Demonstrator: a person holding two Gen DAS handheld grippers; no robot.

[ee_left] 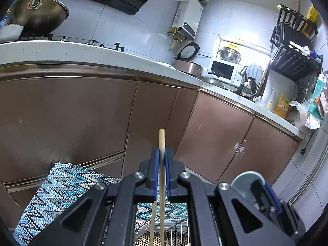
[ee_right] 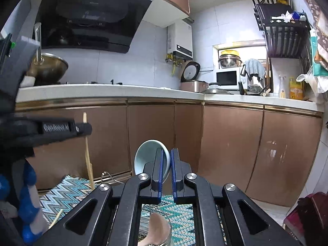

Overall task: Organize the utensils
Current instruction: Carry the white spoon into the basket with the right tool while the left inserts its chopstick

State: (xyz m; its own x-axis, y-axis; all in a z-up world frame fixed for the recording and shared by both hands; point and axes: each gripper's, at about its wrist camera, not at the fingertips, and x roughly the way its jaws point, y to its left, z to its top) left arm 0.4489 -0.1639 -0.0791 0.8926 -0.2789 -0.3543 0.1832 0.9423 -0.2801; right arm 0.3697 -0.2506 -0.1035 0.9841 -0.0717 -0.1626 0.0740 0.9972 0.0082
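Observation:
My left gripper (ee_left: 162, 150) is shut on a pair of wooden chopsticks (ee_left: 162, 139). One tip pokes up past the blue pads; both sticks run down below the jaws. In the right wrist view the left gripper (ee_right: 87, 128) shows at the left, with the chopsticks (ee_right: 88, 160) hanging almost upright from it. My right gripper (ee_right: 167, 151) is shut on the rim of a pale blue dish (ee_right: 146, 155), round and hollow, which stands on edge. The left wrist view shows this dish (ee_left: 246, 181) low on the right, in the right gripper (ee_left: 266, 186).
Both hands hover over a blue zigzag woven mat (ee_right: 67, 192). Below the jaws are a wire rack (ee_left: 174, 231) and a clear glass (ee_right: 162, 229) with something pinkish inside. Brown cabinet doors (ee_right: 151, 131) and a white counter (ee_right: 110, 90) stand ahead, with a wok (ee_right: 49, 67) at the left.

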